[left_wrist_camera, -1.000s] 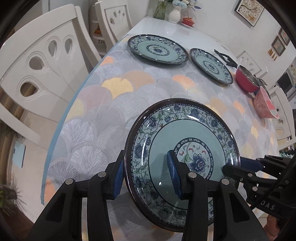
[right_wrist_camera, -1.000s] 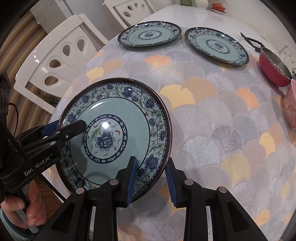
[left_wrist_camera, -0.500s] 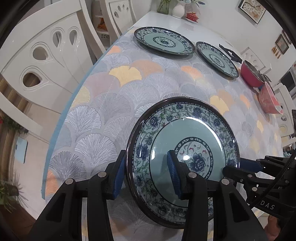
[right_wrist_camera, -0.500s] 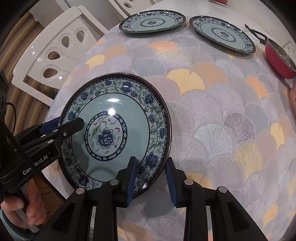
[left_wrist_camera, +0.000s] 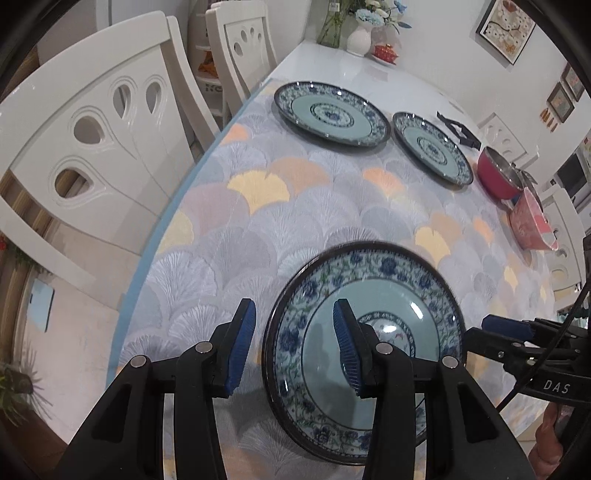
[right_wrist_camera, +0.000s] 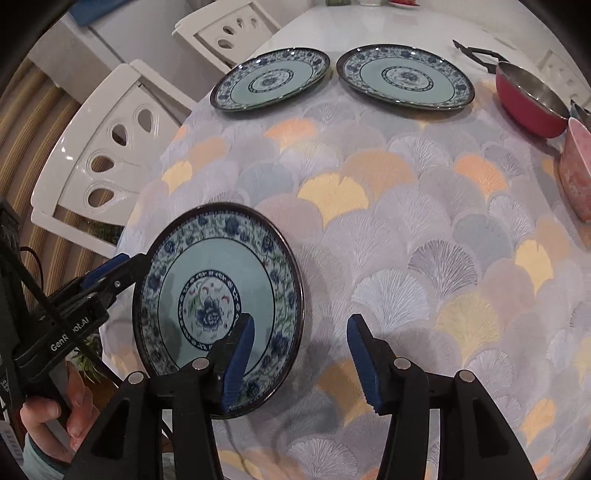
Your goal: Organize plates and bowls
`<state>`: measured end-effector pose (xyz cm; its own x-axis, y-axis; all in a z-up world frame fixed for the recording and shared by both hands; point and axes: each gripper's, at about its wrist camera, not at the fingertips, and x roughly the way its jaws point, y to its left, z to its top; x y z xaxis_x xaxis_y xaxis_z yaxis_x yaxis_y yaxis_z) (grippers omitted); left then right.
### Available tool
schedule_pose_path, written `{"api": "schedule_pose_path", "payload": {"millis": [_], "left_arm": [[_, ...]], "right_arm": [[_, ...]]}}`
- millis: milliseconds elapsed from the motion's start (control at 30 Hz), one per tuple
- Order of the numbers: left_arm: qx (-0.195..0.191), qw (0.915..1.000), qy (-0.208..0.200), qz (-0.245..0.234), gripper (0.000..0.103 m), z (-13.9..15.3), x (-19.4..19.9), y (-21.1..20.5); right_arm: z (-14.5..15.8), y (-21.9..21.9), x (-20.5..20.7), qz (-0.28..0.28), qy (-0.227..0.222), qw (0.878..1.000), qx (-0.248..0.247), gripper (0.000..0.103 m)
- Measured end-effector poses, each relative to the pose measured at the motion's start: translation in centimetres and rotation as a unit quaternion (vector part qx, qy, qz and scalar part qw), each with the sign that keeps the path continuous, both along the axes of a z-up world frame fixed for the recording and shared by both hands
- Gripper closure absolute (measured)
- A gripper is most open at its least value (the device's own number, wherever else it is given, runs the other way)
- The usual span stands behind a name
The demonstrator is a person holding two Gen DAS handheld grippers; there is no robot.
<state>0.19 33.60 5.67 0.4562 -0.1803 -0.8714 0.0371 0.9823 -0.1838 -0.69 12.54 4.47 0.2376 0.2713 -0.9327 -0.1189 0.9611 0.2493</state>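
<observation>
A blue-and-green floral plate [left_wrist_camera: 369, 332] lies on the tablecloth near the table's front edge; it also shows in the right wrist view [right_wrist_camera: 218, 295]. My left gripper [left_wrist_camera: 291, 347] is open, its jaws spread astride the plate's left rim without pinching it. My right gripper [right_wrist_camera: 299, 358] is open, its jaws spread astride the plate's right rim. Two matching plates [left_wrist_camera: 332, 114] [left_wrist_camera: 432, 151] lie side by side at the far end of the cloth.
A red pot [left_wrist_camera: 498, 177] and a pink bowl [left_wrist_camera: 532, 225] stand at the right edge of the table. White chairs [left_wrist_camera: 92, 147] stand along the left side. A vase with flowers [left_wrist_camera: 360, 35] stands at the far end. The patterned tablecloth [right_wrist_camera: 406, 221] covers the middle.
Both grippers were shut on the plate's rim and held it tilted above the table. Now both have opened and the plate lies lower, on the cloth.
</observation>
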Motion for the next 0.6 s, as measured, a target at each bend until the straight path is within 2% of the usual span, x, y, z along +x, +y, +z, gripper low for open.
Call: {"api": "schedule_pose_path", "payload": {"millis": [333,400,533,600], "left_arm": [[-0.005,0.9996,-0.029,0.004,0.062,2.4,2.1,0.4],[-0.003,0.9993,-0.037,0.002,0.055,3.1,3.1,0.5],[0.002,0.9983,-0.058,-0.001,0.050,4.9,6.0,0.7],[-0.002,0.9976,-0.069,-0.001,0.041,5.9,7.6,0.8]], "right_arm": [[0.9,-0.5,1.4,0.000,-0.012,1.000,0.002,0.052],[1.4,-0.7,2.2,-0.003,-0.018,1.000,0.005,0.052],[2.8,-1.2,4.7,-0.012,-0.031,0.999,0.015,0.052],[3.8,-1.6,6.3,-0.022,-0.038,0.999,0.029,0.052]]}}
